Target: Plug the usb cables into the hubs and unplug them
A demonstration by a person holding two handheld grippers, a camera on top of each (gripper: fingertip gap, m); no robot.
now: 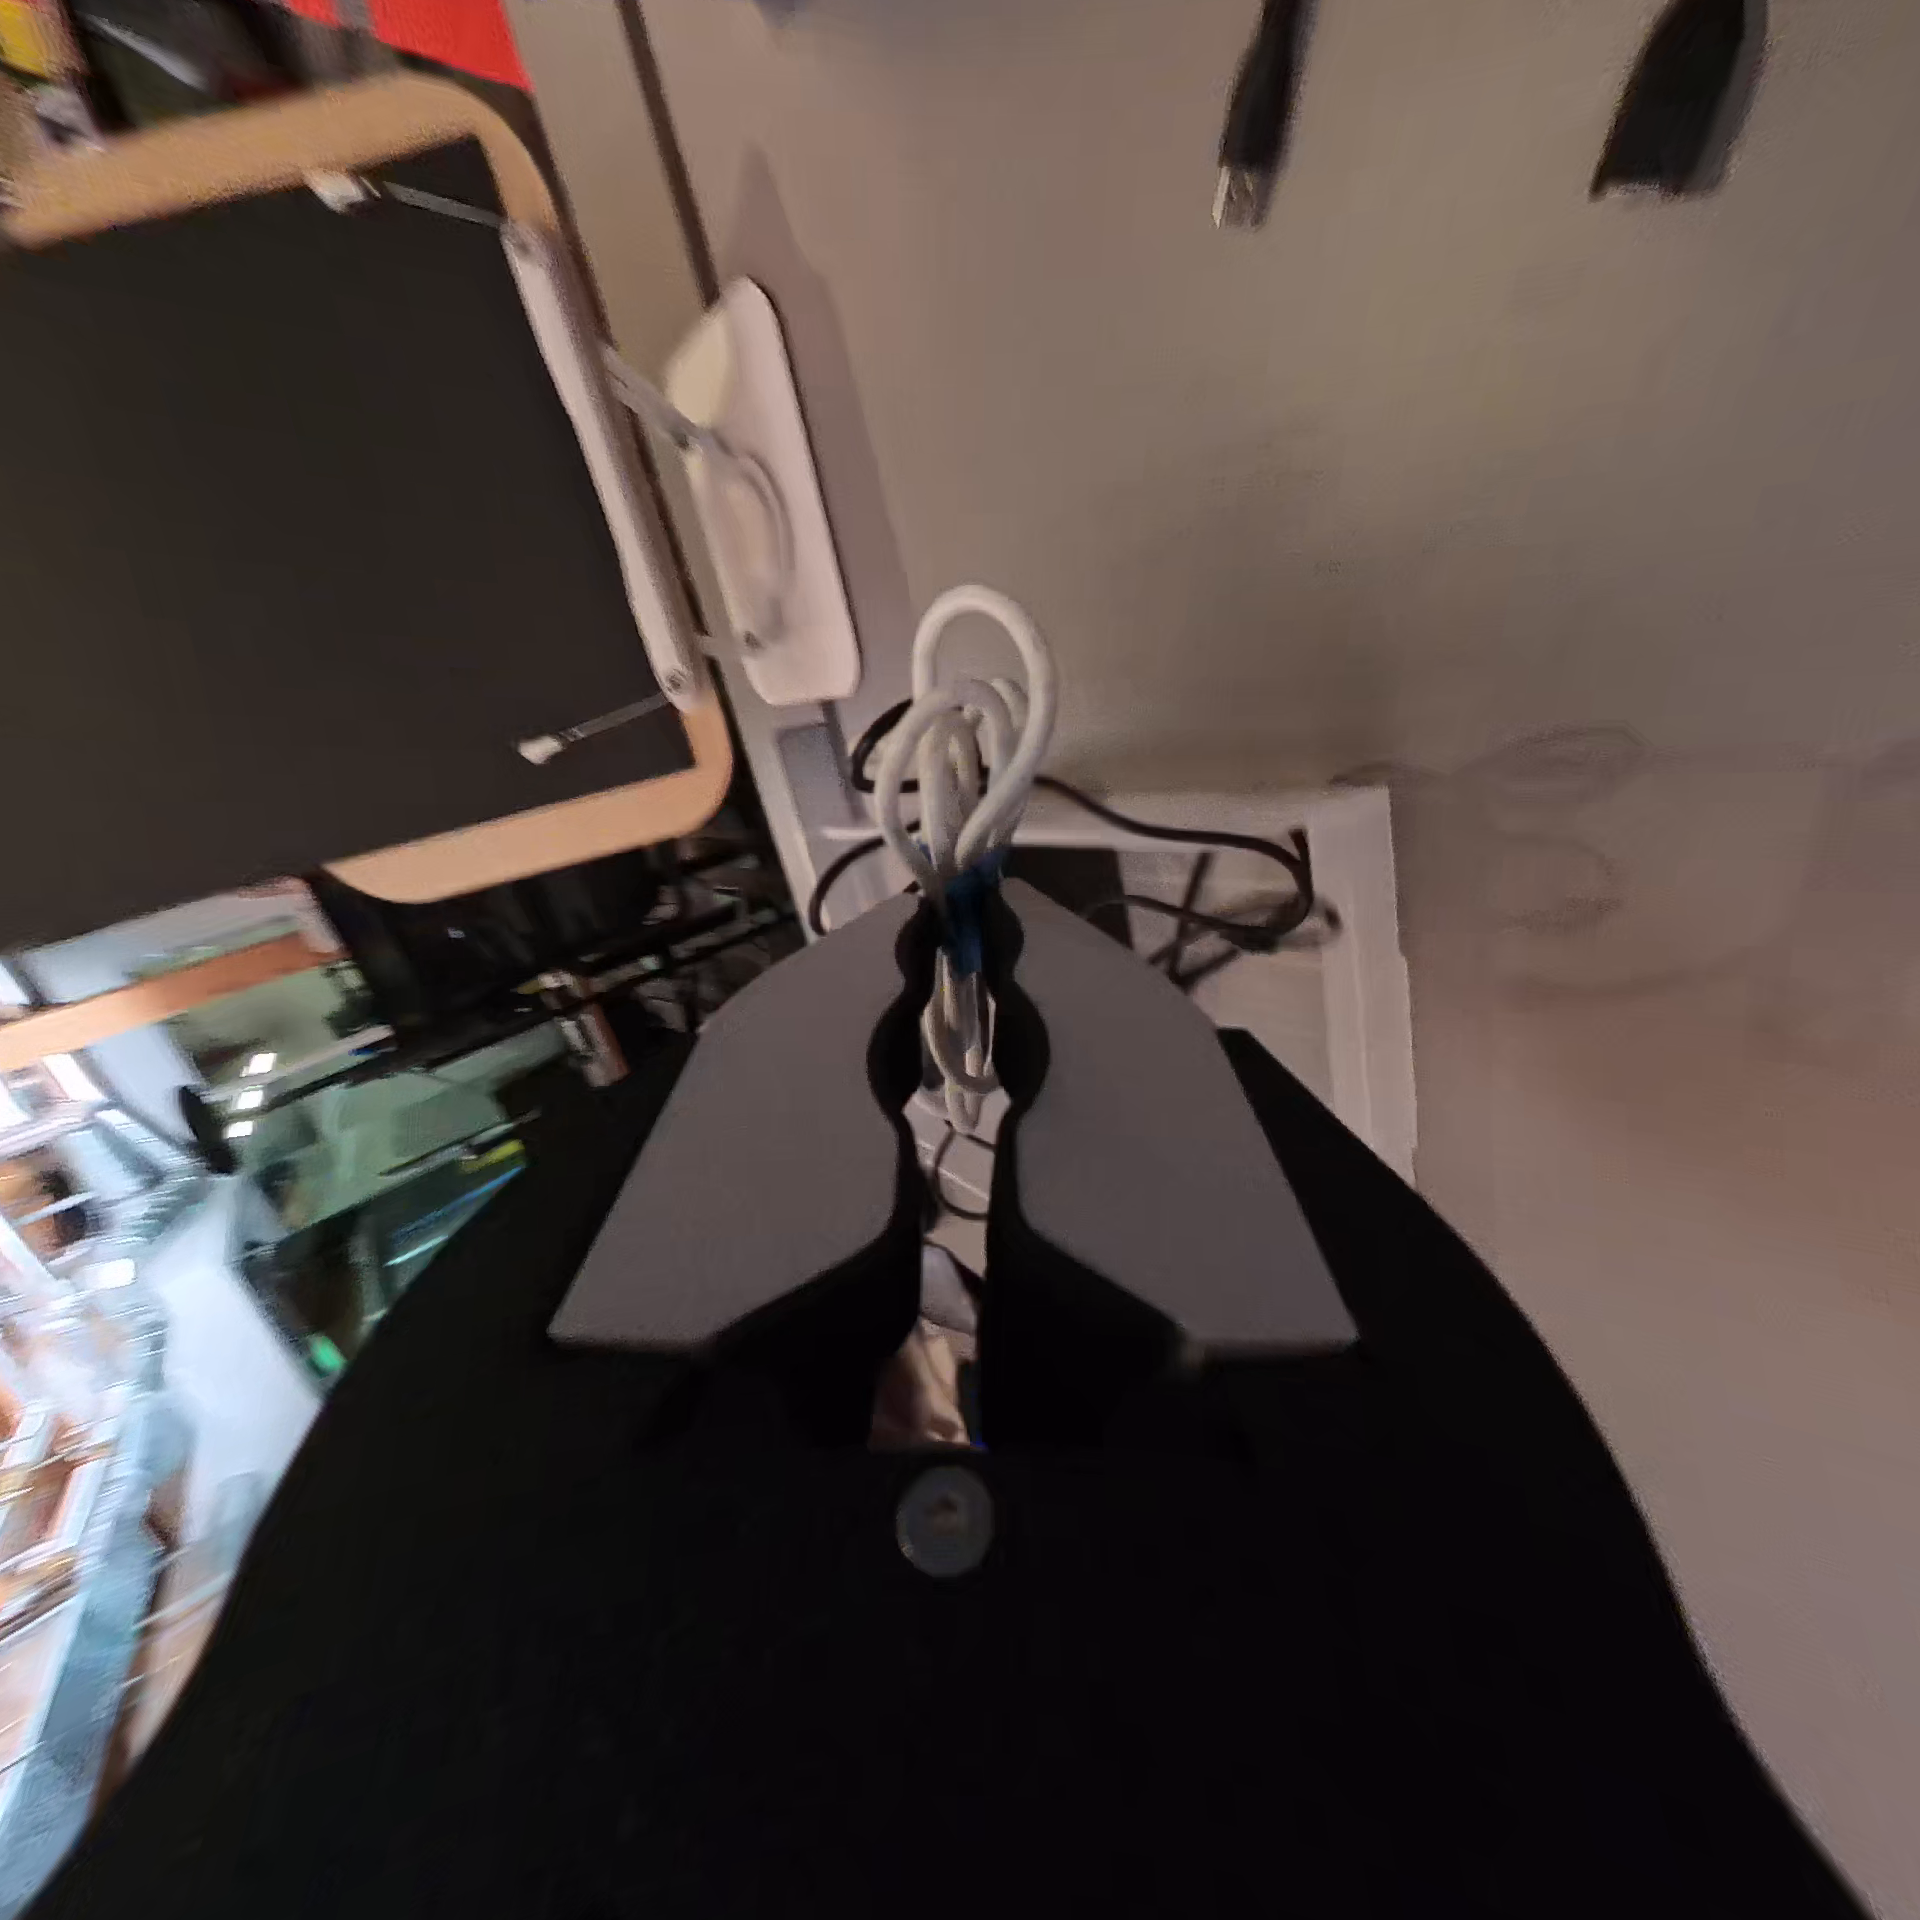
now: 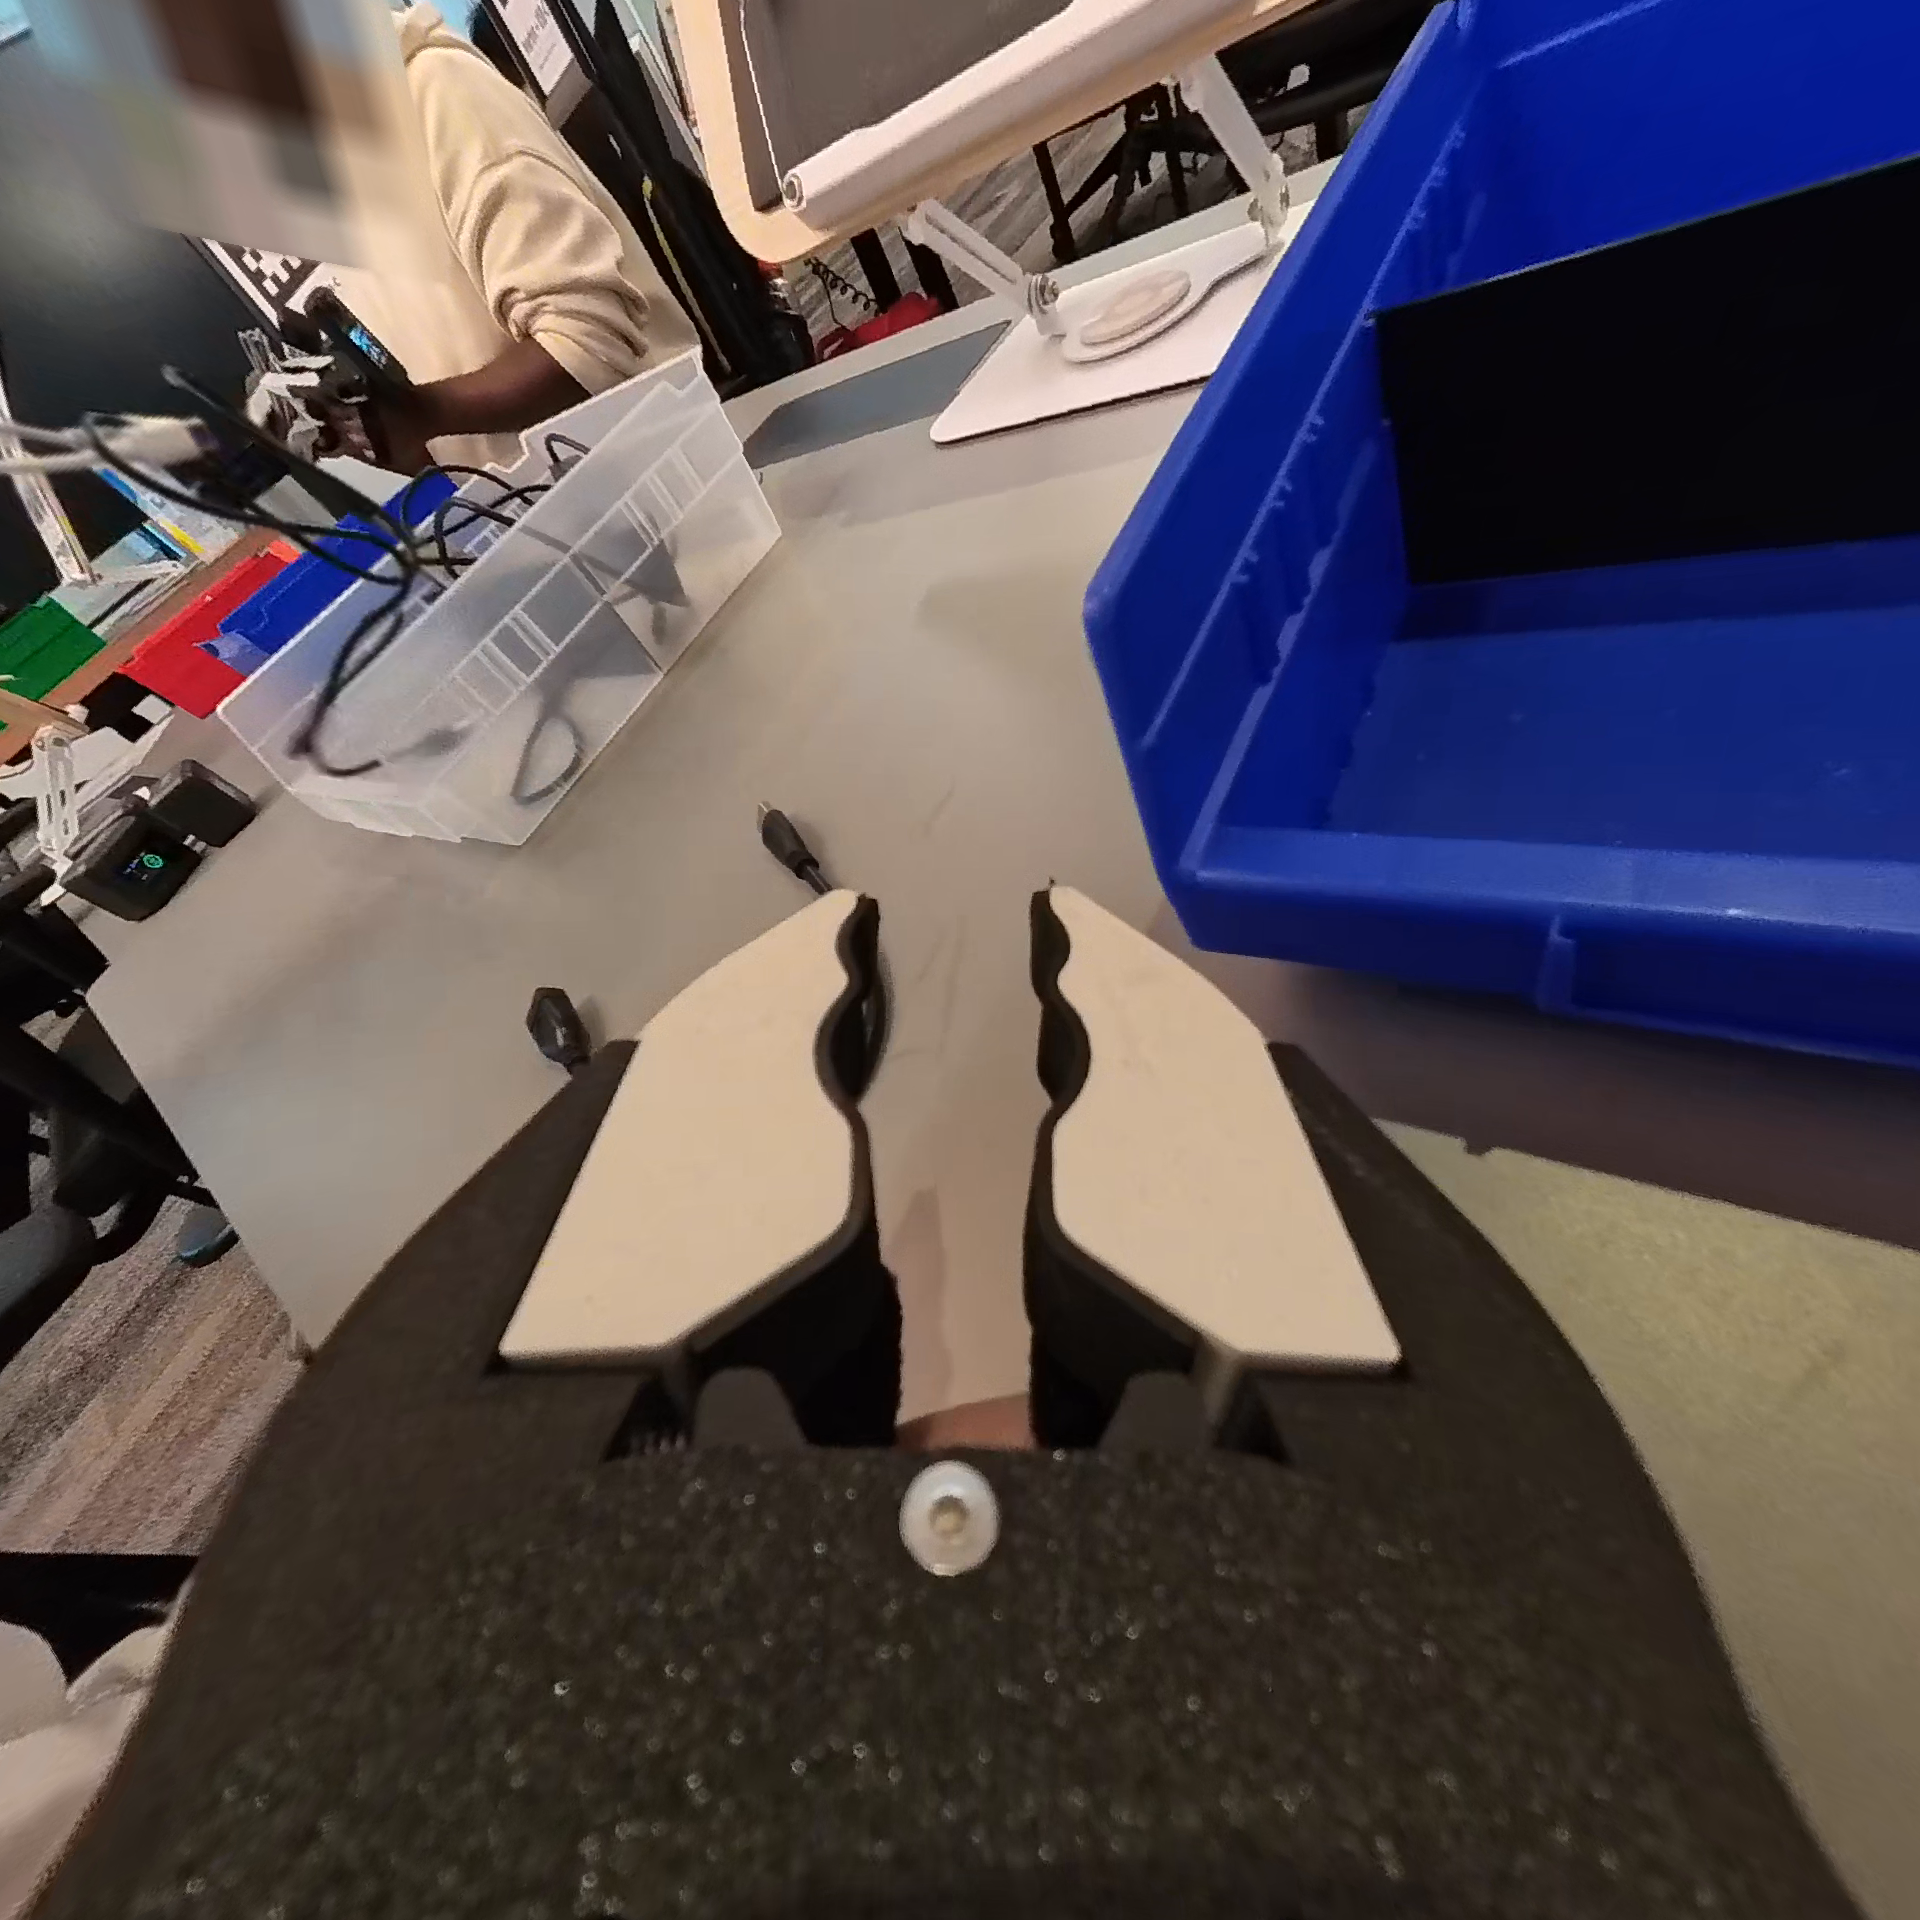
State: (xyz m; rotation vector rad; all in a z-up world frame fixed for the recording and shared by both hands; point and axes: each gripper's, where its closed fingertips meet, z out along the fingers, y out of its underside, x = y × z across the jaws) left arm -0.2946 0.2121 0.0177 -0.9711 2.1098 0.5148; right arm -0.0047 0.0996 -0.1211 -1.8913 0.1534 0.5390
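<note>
The blue bin (image 2: pixel 1558 644) sits on the table (image 2: pixel 883 644), just right of the right gripper (image 2: pixel 954 914), whose jaws stand spread over bare tabletop. A clear tray (image 2: pixel 499 665) of black cables lies well left of the bin. The left gripper (image 1: pixel 961 935) pinches a bundled white cable (image 1: pixel 971 769) above that tray (image 1: pixel 1361 935). A black plug (image 2: pixel 784 836) lies just left of the right gripper's tips.

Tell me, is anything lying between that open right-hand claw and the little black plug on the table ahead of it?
Nothing visible does. The right gripper is open, and the black cable plug lies on bare table just beyond its left fingertip. The blue bin sits off to the right, out of the way.
</note>
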